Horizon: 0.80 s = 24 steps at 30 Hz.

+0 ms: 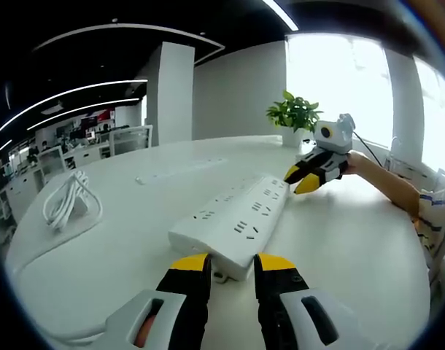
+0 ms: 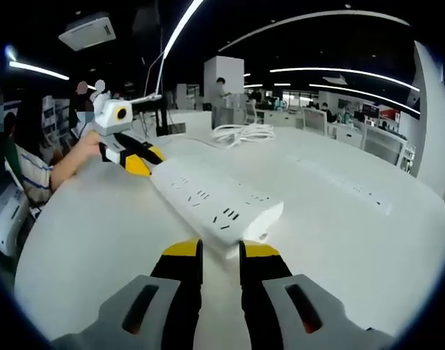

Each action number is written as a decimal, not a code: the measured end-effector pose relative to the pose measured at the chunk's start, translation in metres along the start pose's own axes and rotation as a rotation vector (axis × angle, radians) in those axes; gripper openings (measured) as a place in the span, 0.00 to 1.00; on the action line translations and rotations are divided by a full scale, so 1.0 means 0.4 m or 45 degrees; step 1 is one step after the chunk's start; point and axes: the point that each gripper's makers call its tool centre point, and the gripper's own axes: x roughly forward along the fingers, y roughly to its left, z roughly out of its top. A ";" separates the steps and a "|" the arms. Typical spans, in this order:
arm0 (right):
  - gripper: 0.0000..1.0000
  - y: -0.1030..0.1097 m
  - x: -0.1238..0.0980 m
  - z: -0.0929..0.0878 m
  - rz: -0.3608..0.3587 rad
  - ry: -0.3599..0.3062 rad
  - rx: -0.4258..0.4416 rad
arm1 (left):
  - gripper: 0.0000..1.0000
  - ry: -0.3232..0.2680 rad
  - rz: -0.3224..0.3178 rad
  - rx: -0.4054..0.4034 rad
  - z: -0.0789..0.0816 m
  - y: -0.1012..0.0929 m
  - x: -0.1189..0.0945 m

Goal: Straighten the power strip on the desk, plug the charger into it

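**Left gripper view and right gripper view: one gripper at each end of the power strip**

Left gripper view: your left gripper (image 1: 232, 271) sits at the near end of the power strip (image 1: 233, 219), jaws a little apart with that end just beyond their tips, not clasped. The strip's long axis runs away from you, up and to the right, and at its far end your right gripper (image 1: 303, 179) is just beside the strip; I cannot tell from here whether it touches. Well away from the strip's left side lies one coil of white cable (image 1: 68, 200), which may belong to the charger, though no plug body is clear. Beyond the strip's far end stands one potted plant (image 1: 294, 117). I count one strip on the desk (image 1: 354, 248).

Right gripper view: your right gripper (image 2: 221, 257) has its jaws slightly parted just short of the rounded end of the power strip (image 2: 211, 200), gripping nothing. The strip stretches away up and left to your left gripper (image 2: 138, 162), which is at the opposite end. The cable coil (image 2: 241, 132) lies past the strip's far end. With both ends covered, either hand can swing the strip; the left one looks nearer the coil.
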 end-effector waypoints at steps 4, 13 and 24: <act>0.19 -0.001 -0.002 0.000 0.009 -0.004 0.005 | 0.24 0.001 -0.003 -0.003 -0.001 -0.001 -0.001; 0.18 0.004 -0.004 -0.001 0.018 -0.003 -0.005 | 0.24 0.005 -0.002 0.002 0.001 0.002 -0.003; 0.18 0.008 -0.007 -0.001 0.037 -0.005 -0.005 | 0.24 0.010 -0.005 0.002 -0.001 0.000 -0.005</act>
